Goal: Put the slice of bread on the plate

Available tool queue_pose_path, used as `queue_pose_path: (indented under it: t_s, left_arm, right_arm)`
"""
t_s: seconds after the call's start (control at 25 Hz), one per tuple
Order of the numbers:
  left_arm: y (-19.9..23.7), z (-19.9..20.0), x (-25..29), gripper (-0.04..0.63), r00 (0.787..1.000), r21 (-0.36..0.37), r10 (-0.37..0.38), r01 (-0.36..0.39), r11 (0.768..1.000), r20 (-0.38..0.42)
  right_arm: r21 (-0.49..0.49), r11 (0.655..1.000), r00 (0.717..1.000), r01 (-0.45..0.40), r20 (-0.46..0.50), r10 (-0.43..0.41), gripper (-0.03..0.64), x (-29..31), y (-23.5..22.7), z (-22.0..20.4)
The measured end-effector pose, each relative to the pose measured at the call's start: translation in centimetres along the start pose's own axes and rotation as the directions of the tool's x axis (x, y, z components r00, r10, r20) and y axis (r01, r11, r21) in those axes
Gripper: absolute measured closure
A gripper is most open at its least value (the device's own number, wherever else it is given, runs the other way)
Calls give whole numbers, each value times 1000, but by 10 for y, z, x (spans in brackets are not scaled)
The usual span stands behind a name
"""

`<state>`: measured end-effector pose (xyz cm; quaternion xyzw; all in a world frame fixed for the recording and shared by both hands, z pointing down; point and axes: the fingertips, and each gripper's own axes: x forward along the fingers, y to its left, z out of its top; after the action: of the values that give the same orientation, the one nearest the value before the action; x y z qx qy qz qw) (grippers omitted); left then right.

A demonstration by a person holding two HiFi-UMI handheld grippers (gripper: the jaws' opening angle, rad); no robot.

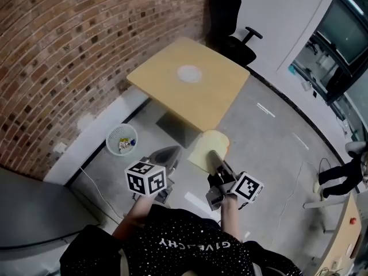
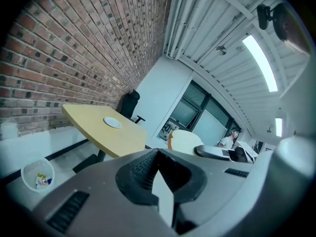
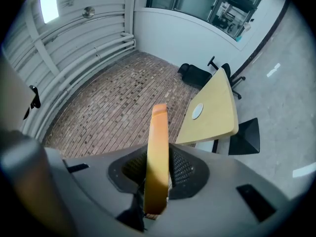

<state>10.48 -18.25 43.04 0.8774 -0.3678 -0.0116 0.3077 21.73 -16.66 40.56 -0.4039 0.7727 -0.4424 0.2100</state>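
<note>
A slice of bread (image 1: 210, 145) with a tan crust stands on edge between the jaws of my right gripper (image 1: 213, 156), which is shut on it over the grey floor, short of the table. In the right gripper view the bread (image 3: 159, 147) rises edge-on from the right gripper (image 3: 158, 154). A small white plate (image 1: 189, 73) lies on the yellow table (image 1: 213, 99) ahead, also seen as the plate (image 3: 197, 111) and plate (image 2: 112, 122). My left gripper (image 1: 171, 152) is beside the right one, shut and holding nothing. From the left gripper (image 2: 159, 154) the bread (image 2: 185, 141) shows to the right.
A brick wall runs along the left. A white wire wastebasket (image 1: 121, 140) stands on the floor by the wall, left of the table. A black office chair (image 1: 231, 17) sits behind the table. A person (image 1: 344, 172) is at the far right, and a grey surface (image 1: 34, 211) lies at lower left.
</note>
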Motion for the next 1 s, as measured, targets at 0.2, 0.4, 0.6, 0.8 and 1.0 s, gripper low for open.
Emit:
queue_pose_path:
  t_s: [0.2,0.4,0.6,0.8,1.0]
  left_arm:
    - [40,39,48,586,1000,-6,-1,1,1000,-24]
    - [74,84,93,586,999,-21,-8,8,1000,-31]
    - [111,117,143,586,998,-32,-16,14,999,-56]
    - [146,153,199,586,997,-37,-45,43,998,-70]
    - [170,170,238,586,995,-42,-49,46,998,-84]
  right_arm:
    - [12,1000,1000,8,-1,-8,525,61,-17,39]
    - [17,999,999,36,10,-36,525,112,-33,81]
    - [38,997,997,69,28,-70,525,162,-59,120]
    - [37,996,995,87,44,-89,525,215,-81,163]
    - [49,992,993,116,3,-116,525,245,-103,175]
